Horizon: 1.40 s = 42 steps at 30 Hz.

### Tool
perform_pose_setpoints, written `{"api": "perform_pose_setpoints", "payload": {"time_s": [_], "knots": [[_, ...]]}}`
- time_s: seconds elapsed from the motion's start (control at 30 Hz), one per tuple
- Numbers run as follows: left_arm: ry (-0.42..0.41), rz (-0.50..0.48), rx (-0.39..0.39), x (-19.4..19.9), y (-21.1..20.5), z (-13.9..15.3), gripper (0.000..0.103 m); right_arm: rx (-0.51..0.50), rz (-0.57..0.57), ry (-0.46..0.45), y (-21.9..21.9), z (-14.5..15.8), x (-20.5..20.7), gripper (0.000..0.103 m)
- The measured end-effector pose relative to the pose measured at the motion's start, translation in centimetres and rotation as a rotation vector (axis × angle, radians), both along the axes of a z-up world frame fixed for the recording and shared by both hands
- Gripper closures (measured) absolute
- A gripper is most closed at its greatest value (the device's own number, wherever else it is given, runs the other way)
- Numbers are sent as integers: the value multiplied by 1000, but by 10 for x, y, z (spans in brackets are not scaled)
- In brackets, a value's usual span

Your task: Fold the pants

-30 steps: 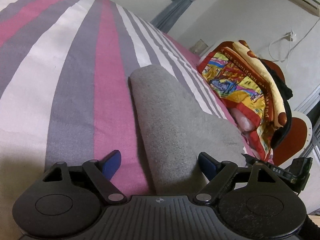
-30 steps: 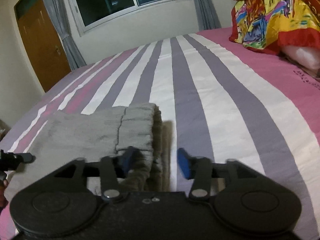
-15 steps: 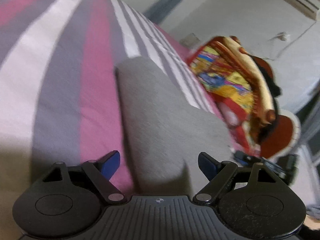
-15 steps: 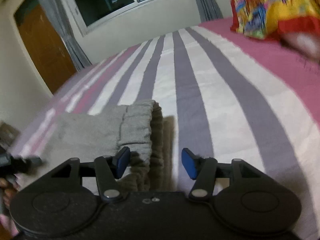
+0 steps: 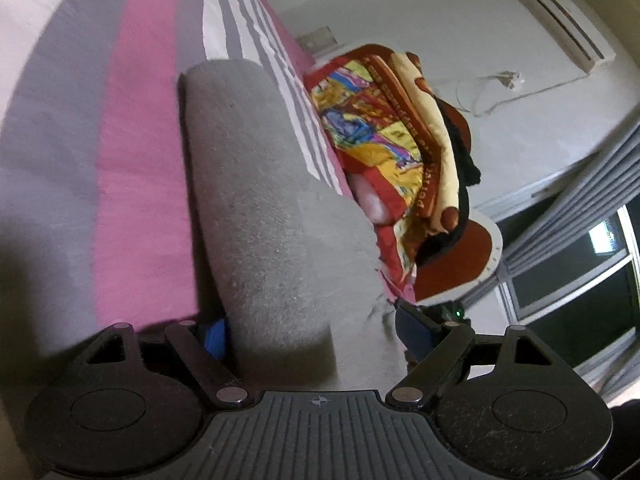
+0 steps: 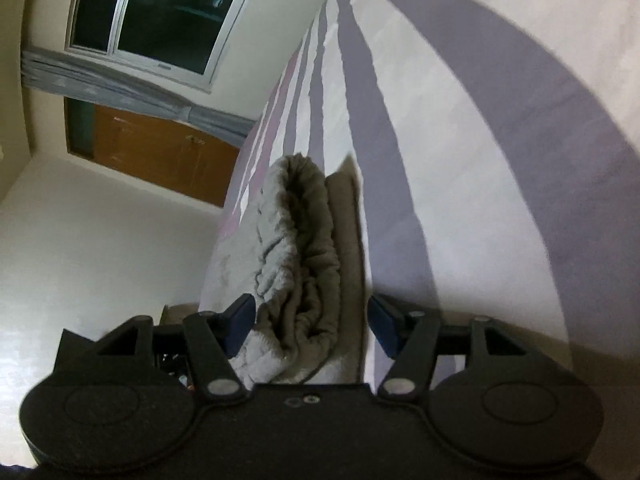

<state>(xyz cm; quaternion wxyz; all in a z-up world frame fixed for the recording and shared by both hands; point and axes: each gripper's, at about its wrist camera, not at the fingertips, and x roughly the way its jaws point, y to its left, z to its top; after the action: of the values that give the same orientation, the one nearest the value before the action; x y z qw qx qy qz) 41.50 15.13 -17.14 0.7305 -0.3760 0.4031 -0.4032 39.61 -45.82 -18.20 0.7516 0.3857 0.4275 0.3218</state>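
Grey pants [image 5: 260, 208] on striped bed [image 5: 132, 160], frame centre; left claw [image 5: 312, 332] and right claw [image 6: 310, 324] both released, straddling folded cloth.

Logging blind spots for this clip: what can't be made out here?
- Left wrist view: near end of the pants is hidden behind the left gripper body.
- Right wrist view: whether the right gripper pads touch the waistband; its bottom is cut off by the body.
- Pants' full length: in neither view.
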Motion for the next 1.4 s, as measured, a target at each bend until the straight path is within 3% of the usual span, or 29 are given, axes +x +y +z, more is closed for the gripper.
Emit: {"api": "perform_pose_setpoints", "payload": {"time_s": [0.4, 0.53, 0.67, 0.73, 0.93, 1.03, 1.23, 1.4], "knots": [[14, -85, -114, 12, -18, -15, 35, 39, 138, -13, 13, -4, 22, 40], [38, -116, -111, 24, -32, -24, 54, 9, 141, -19, 27, -5, 35, 47], [33, -129, -152, 29, -37, -31, 63, 83, 173, -25, 30, -13, 44, 52], [16, -123, -170, 26, -36, -31, 63, 116, 179, -18, 20, -16, 42, 54], [10, -100, -183, 25, -36, -29, 63, 55, 160, -16, 29, -9, 40, 54], [-22, -90, -146, 20, -37, -22, 78, 7, 162, -50, 39, 4, 34, 59], [-145, -77, -209, 16, -20, 15, 78, 30, 220, -142, 48, 44, 39, 62], [-217, -54, -172, 43, 5, 51, 78, 7, 289, -221, 72, 82, 77, 62]]}}
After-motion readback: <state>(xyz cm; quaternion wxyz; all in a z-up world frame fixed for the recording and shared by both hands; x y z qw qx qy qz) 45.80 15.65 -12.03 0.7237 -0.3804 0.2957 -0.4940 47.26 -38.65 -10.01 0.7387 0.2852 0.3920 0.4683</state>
